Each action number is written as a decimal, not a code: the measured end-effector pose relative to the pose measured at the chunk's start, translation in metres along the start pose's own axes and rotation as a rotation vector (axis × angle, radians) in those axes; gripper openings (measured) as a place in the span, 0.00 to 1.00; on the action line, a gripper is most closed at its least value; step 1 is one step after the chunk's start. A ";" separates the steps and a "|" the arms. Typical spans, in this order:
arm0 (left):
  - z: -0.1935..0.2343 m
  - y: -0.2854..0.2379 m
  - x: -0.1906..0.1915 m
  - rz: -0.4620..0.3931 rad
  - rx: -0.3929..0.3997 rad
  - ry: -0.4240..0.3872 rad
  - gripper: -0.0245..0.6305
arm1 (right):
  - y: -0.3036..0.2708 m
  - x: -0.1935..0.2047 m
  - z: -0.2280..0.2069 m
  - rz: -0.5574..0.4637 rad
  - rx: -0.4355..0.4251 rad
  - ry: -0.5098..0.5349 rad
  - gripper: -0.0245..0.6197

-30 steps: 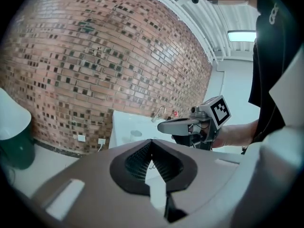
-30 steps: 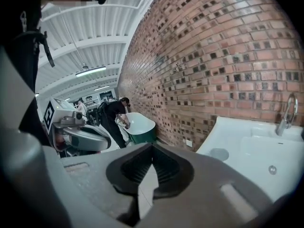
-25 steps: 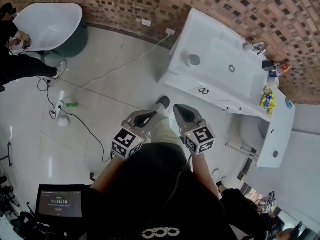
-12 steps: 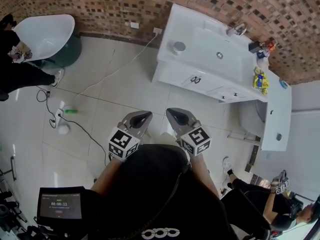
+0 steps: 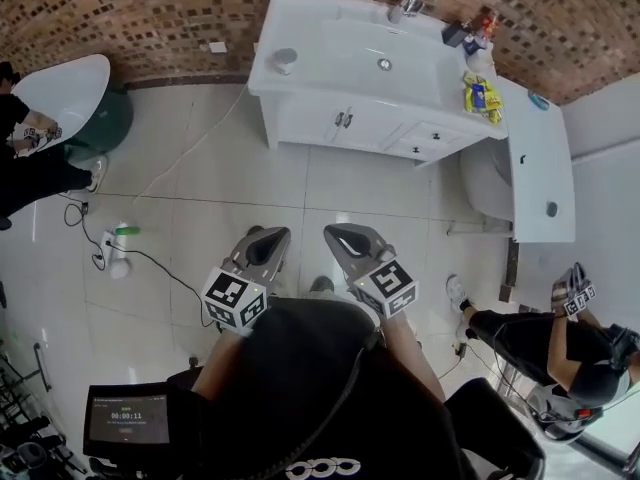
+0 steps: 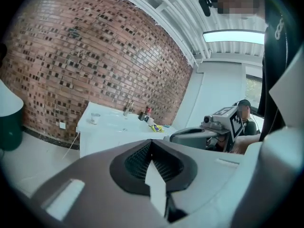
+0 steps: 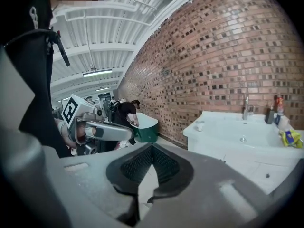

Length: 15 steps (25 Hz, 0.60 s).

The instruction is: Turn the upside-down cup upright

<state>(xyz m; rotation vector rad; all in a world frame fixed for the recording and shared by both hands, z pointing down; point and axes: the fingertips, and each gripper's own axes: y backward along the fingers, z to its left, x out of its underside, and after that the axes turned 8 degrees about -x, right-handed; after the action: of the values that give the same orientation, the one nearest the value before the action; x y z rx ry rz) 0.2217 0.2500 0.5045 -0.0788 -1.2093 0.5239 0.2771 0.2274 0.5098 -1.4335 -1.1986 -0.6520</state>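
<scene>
Cup on end at vanity corner, long axis vertical, left claw, right claw both clenched empty

Open tiled floor up to the white vanity, bare countertop round the cup near its left end, faucet and yellow packet (small bottles too) crowding the right, brick wall behind

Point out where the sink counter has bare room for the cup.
Bare: the left end of the counter, between the cup and the brick wall. The basin fills the middle. Crowded: the right end, with bottles and a yellow packet.
</scene>
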 end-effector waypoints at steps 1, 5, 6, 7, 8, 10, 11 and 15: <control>-0.017 0.002 0.008 -0.001 -0.001 0.003 0.05 | 0.019 0.013 -0.001 -0.002 0.010 -0.015 0.03; -0.074 0.017 0.040 0.023 -0.031 0.016 0.05 | 0.079 0.063 0.003 0.017 0.035 -0.076 0.03; -0.082 0.022 0.046 0.034 -0.039 0.017 0.05 | 0.087 0.069 0.007 0.021 0.035 -0.079 0.03; -0.088 0.028 0.053 0.049 -0.044 0.015 0.05 | 0.092 0.072 0.013 0.017 0.029 -0.078 0.03; -0.093 0.034 0.060 0.065 -0.047 0.011 0.05 | 0.095 0.074 0.019 0.009 0.022 -0.077 0.03; -0.102 0.044 0.071 0.091 -0.046 -0.004 0.05 | 0.100 0.079 0.030 -0.008 0.015 -0.078 0.03; -0.106 0.048 0.071 0.095 -0.043 -0.015 0.05 | 0.102 0.078 0.034 -0.017 0.015 -0.079 0.03; -0.119 0.056 0.062 0.080 -0.019 -0.061 0.05 | 0.105 0.065 0.048 -0.055 0.016 -0.069 0.03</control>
<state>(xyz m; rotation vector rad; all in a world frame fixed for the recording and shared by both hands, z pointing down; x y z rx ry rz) 0.3260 0.3510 0.4963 -0.1288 -1.2749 0.5881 0.3847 0.3053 0.5152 -1.4239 -1.2984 -0.6339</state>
